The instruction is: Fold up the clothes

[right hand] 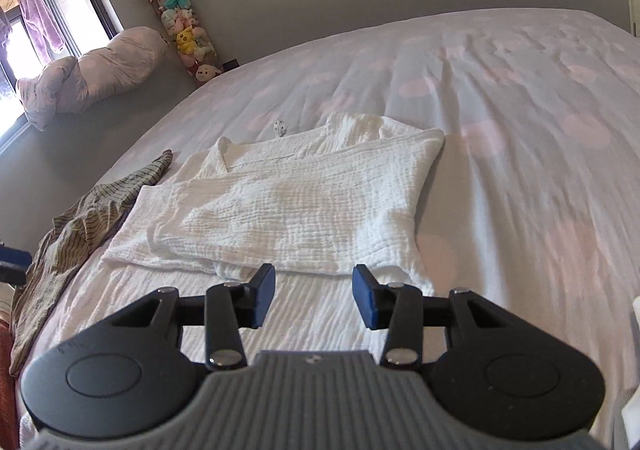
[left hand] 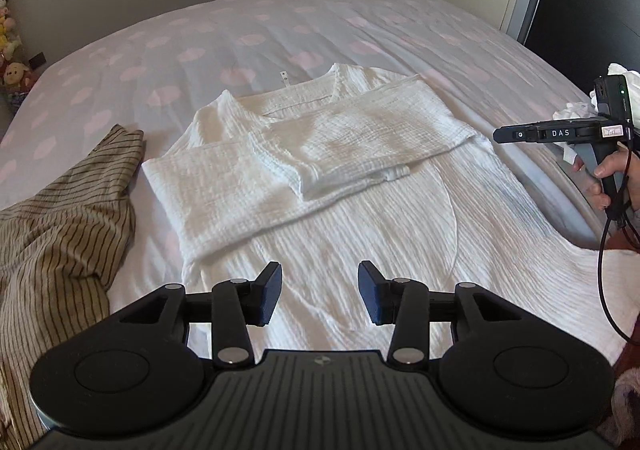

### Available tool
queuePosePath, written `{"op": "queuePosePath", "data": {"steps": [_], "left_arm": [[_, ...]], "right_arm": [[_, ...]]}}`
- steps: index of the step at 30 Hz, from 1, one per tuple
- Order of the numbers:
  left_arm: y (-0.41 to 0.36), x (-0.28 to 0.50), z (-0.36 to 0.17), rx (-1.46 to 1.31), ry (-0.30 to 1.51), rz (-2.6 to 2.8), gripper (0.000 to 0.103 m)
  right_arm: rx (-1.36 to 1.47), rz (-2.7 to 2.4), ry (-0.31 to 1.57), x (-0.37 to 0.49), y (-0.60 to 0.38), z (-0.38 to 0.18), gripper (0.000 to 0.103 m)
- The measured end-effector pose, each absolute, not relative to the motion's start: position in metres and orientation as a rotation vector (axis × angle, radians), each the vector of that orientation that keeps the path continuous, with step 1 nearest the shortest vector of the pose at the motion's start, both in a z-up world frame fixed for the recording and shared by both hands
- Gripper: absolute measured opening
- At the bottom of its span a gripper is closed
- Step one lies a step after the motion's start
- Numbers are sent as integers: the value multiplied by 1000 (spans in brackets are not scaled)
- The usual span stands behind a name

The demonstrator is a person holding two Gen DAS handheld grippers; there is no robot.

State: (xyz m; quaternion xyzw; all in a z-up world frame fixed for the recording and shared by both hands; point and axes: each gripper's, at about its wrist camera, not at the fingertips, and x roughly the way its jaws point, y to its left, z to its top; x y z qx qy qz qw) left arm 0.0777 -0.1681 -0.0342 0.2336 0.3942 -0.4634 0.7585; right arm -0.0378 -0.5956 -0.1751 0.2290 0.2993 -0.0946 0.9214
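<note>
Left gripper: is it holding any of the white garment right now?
No, the left gripper has its jaws apart over the white garment, with no cloth pinched between them.

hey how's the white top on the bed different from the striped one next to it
The white top is plain, crinkly white; the striped garment is tan with thin dark stripes. The white top lies spread flat mid-bed with both sleeves folded across its chest; the striped garment sits crumpled at the bed's left edge, unfolded. The white top lies directly ahead of both hand-held grippers; the striped garment lies off to their left. Both rest on the pink-dotted bedspread, and neither is being held.
</note>
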Motion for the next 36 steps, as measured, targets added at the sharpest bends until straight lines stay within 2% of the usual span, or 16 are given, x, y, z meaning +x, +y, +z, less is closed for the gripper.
{"op": "queuePosePath", "data": {"steps": [5,6,8,18,26,36], "left_arm": [[-124,45,-35,543,856,-1062,44],[-117,38,-38,561,861,-1073,44],[-105,24,-46,601,873,-1089,44],[-63,-52,-99,853,937,-1220,44],[-60,-86,-140,1013,986,-1263,44],[-62,-101,-181,1070,1087,-1239,44]], "right_arm": [[410,-152,643,-73,-553,-143,48],[383,-139,649,-81,-543,-136,63],[330,-111,658,-97,-523,-120,75],[111,-26,792,-146,-430,-93,75],[163,-47,838,-180,-400,-111,75],[173,-108,884,-199,-404,-122,75]]}}
